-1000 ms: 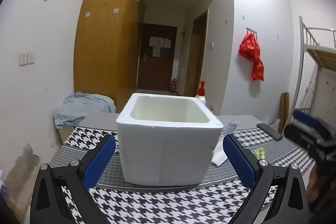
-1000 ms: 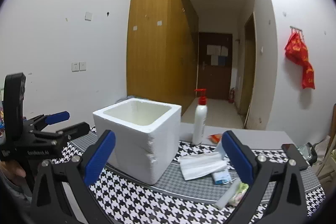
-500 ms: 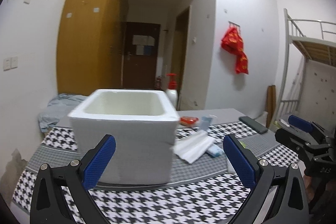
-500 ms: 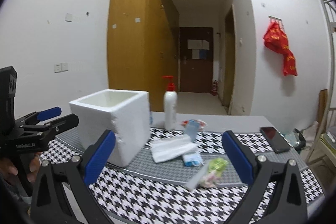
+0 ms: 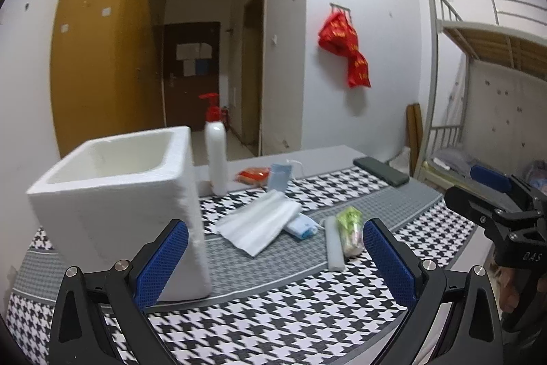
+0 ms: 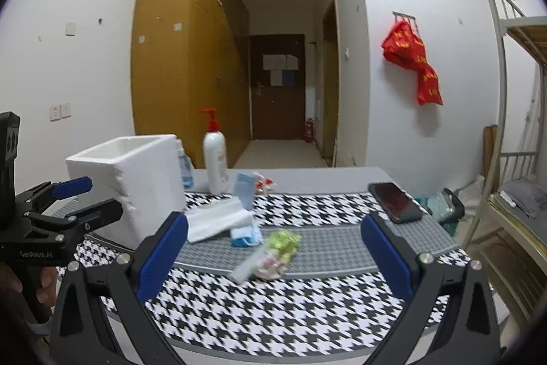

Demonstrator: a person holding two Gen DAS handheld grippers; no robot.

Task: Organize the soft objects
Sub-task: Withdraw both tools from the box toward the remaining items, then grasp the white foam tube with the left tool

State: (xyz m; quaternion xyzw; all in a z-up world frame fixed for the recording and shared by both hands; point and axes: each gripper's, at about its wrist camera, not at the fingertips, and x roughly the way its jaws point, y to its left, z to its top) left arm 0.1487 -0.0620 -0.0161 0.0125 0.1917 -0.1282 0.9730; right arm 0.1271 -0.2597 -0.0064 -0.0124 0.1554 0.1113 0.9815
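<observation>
Green packet (image 6: pixel 278 248) lies long axis toward white foam box (image 6: pixel 136 180), both grippers' jaws apart, empty

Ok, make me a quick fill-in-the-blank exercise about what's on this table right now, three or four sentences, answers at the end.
1. The foam box is white and inside it is ____.
2. The pump bottle has a ____ pump top.
3. Both the left tongs and the right tongs are ____, holding nothing.
4. The phone lies on the table's ____ side, seen from the right wrist.

Answers: empty; red; open; right
</observation>
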